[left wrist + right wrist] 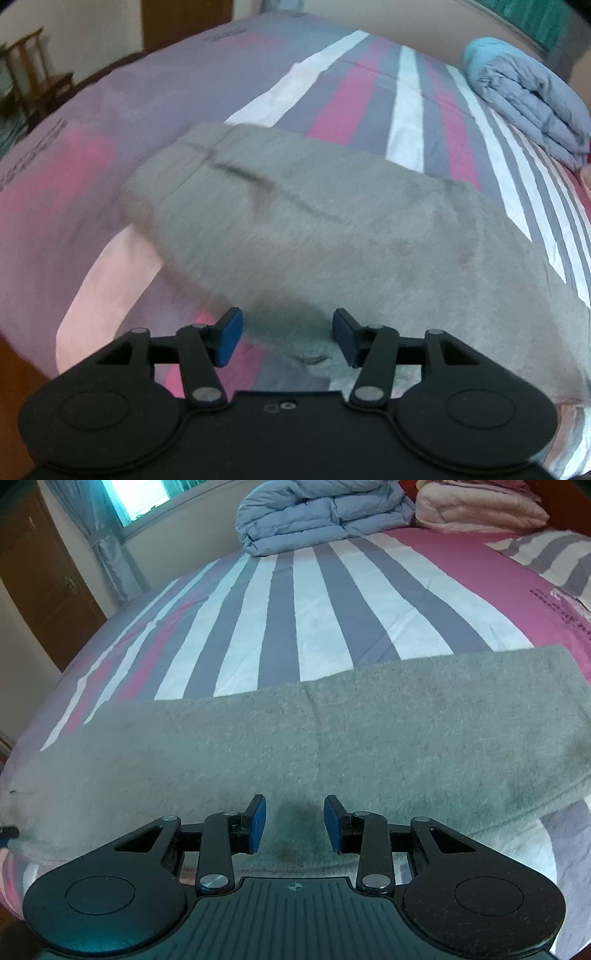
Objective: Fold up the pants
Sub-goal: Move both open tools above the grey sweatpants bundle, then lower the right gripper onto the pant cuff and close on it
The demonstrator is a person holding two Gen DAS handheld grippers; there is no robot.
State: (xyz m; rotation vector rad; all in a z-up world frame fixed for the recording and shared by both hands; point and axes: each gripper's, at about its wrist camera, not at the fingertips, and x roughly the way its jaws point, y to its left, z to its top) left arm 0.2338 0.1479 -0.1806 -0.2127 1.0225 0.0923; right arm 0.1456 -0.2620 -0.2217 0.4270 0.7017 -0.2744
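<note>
The grey fleecy pants (295,746) lie folded in a long band across the striped pink, grey and white bed cover (295,602). The left tongs (287,341) stand apart over the near edge of the pants, nothing pressed between their blue pads. The right tongs (294,823) hang parted above the cloth, gripping nothing. A folded pale-blue quilt (321,513) sits well beyond the pants, with a pink quilt (480,507) beside it. A wooden chair (33,74) stands off the bed.

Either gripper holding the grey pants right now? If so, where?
Neither. The left gripper and right gripper both stand open over the near edge of the folded grey fleece pants; the blue pads clamp no cloth.
</note>
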